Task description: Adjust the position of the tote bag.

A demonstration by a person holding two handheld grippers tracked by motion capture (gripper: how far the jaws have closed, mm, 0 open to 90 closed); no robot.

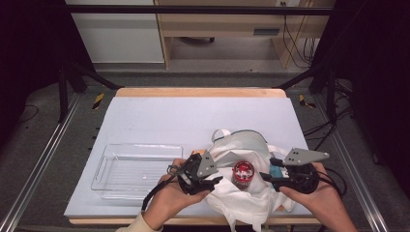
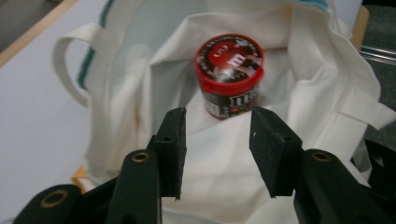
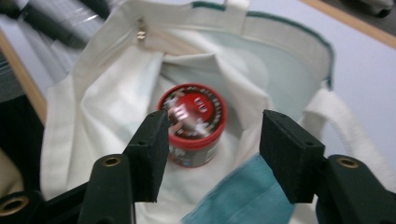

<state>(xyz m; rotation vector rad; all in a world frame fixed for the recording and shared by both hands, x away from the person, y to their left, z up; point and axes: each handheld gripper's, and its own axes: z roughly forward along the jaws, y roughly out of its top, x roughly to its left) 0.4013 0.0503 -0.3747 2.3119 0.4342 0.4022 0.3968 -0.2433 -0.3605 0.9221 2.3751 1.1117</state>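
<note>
A white cloth tote bag (image 1: 239, 145) with teal trim lies open at the table's front right. Inside its mouth stands a small tub (image 1: 243, 173) with a red lid and dark label. My left gripper (image 1: 217, 180) sits at the bag's left side, and my right gripper (image 1: 269, 170) at its right side, each pointing in at the tub. In the left gripper view the jaws (image 2: 217, 140) stand open over the bag's cloth (image 2: 219, 186), short of the tub (image 2: 229, 70). In the right gripper view the open jaws (image 3: 212, 149) frame the tub (image 3: 194, 123) from above without touching it.
A clear plastic tray (image 1: 140, 145) sits on the pale table cover at the front left, beside my left hand. A teal fold of fabric (image 3: 243, 196) lies in the bag under my right gripper. The table's wooden front edge (image 1: 106, 221) runs just below the hands.
</note>
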